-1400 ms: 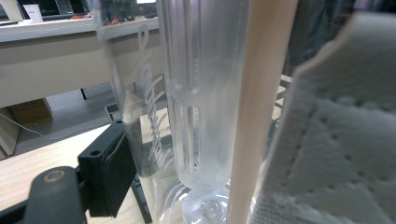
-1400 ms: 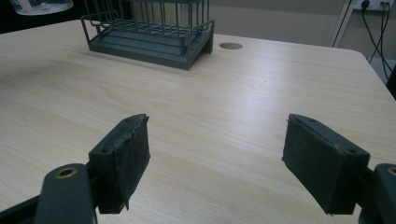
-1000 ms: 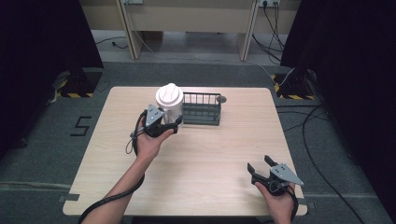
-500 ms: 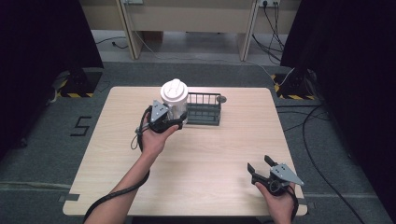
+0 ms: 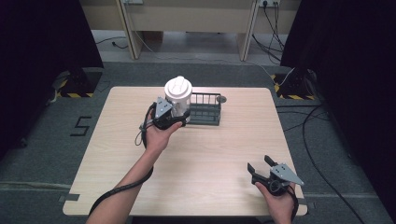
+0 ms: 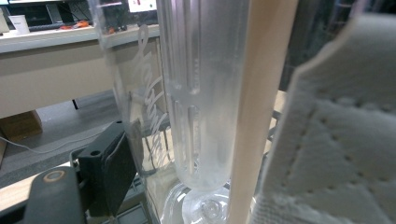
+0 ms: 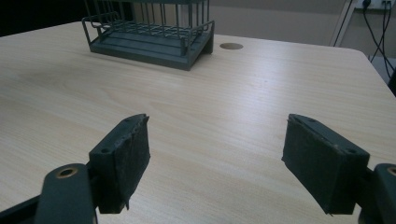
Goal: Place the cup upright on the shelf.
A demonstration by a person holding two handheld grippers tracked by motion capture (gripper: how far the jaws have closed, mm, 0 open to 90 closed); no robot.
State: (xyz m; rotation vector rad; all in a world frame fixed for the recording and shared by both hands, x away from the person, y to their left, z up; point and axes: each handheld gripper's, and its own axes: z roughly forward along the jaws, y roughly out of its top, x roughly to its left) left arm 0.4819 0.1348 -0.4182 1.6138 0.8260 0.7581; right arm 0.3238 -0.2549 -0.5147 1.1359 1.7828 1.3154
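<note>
Currently my left gripper pinches the clear jar with its white lid, held above the table just left of the rack. Pickup done; placement pending, probably. Right gripper rests spread, idle, near corner.

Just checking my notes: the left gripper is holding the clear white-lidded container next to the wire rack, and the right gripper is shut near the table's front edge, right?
Not quite: the right gripper is open, jaws wide apart in the right gripper view. The left gripper does hold the container beside the wire rack.
</note>
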